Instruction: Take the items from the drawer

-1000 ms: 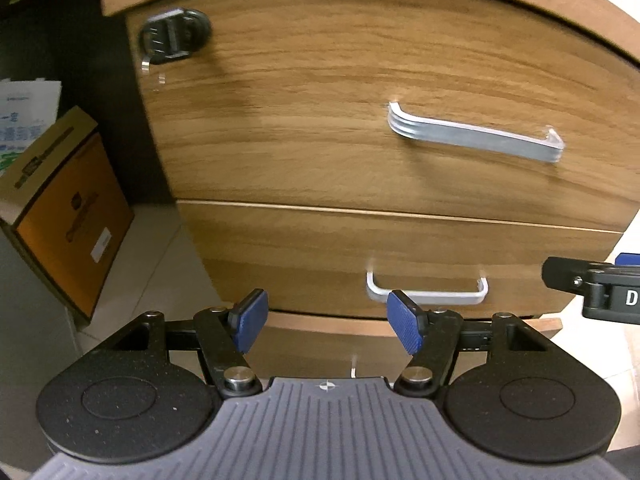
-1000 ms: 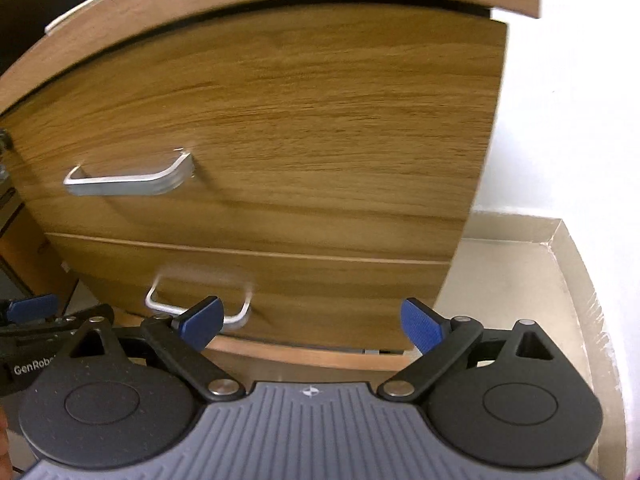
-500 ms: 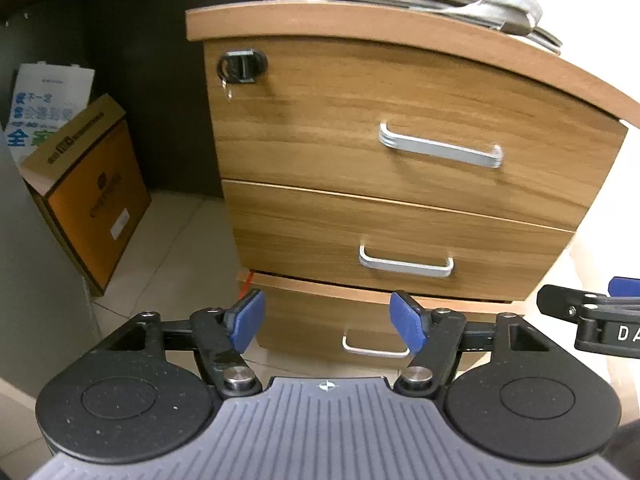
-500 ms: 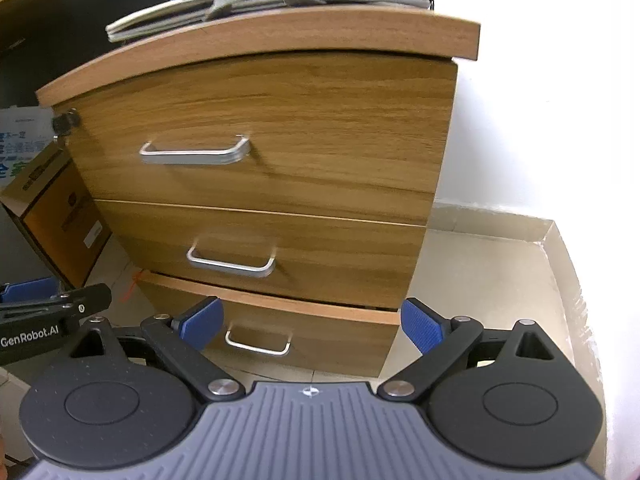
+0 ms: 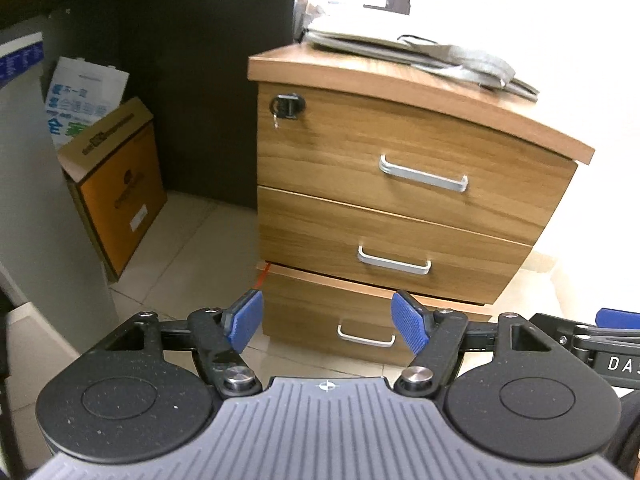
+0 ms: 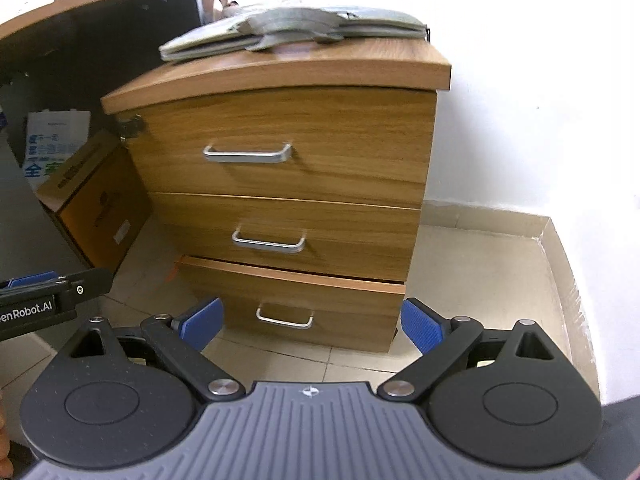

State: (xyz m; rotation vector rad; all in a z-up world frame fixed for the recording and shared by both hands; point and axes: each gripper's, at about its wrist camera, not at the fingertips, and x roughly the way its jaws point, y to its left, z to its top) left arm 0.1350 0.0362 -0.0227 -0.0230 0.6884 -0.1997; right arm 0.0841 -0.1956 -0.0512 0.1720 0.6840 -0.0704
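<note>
Both my tongs, left (image 5: 326,322) and right (image 6: 310,322), are spread wide and hold nothing. The bottom drawer (image 6: 320,300) of the cabinet (image 6: 280,76) sticks out a little.

The cabinet (image 6: 304,128) showed wood-grain laminate, smooth with a low sheen. Its drawer handles (image 6: 248,154) were brushed silver metal. The left gripper (image 5: 326,322) wore ribbed blue pads (image 5: 245,320) on matt, speckled black plastic. The cardboard box (image 5: 116,184) looked dull, the floor tiles (image 6: 472,280) faintly glossy, the stack on top (image 6: 296,28) possibly grey cloth.
</note>
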